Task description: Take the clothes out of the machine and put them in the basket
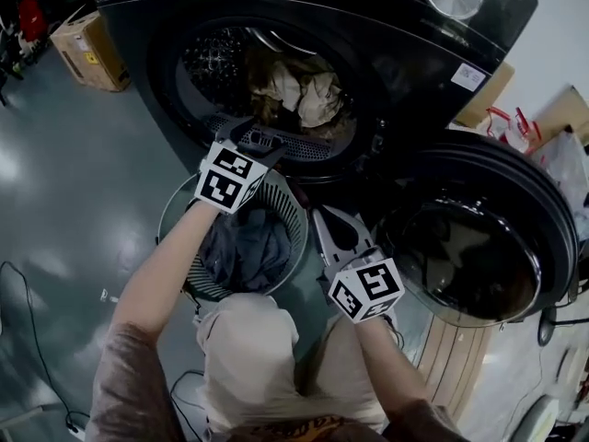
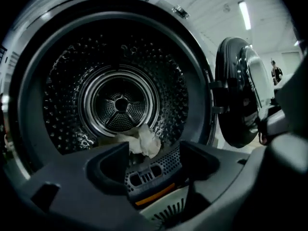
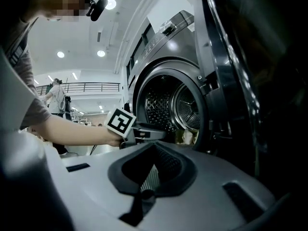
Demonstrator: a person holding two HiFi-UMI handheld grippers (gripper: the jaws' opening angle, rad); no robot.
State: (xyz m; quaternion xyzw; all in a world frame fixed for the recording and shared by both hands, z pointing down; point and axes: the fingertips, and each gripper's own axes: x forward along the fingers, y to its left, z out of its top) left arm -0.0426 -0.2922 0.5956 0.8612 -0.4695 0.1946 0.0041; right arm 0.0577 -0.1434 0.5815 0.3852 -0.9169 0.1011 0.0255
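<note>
The dark machine's drum [image 1: 276,72] stands open, and crumpled beige clothes [image 1: 299,90] lie at its front. From the left gripper view a pale cloth [image 2: 142,141] rests on the drum floor behind the lint filter [image 2: 154,170]. My left gripper [image 1: 262,138] is at the drum's lower rim, pointing in, open, with nothing between its jaws. The round mesh basket [image 1: 296,212] sits under the opening and holds dark blue-grey clothes [image 1: 244,247]. My right gripper [image 1: 319,215] hovers by the basket's right rim, shut and empty.
The machine's round door [image 1: 469,247] hangs open to the right, close beside my right gripper. A cardboard box [image 1: 92,53] stands on the floor at the far left. Bags [image 1: 552,155] lie at the far right. Cables [image 1: 37,339] trail over the floor at the near left.
</note>
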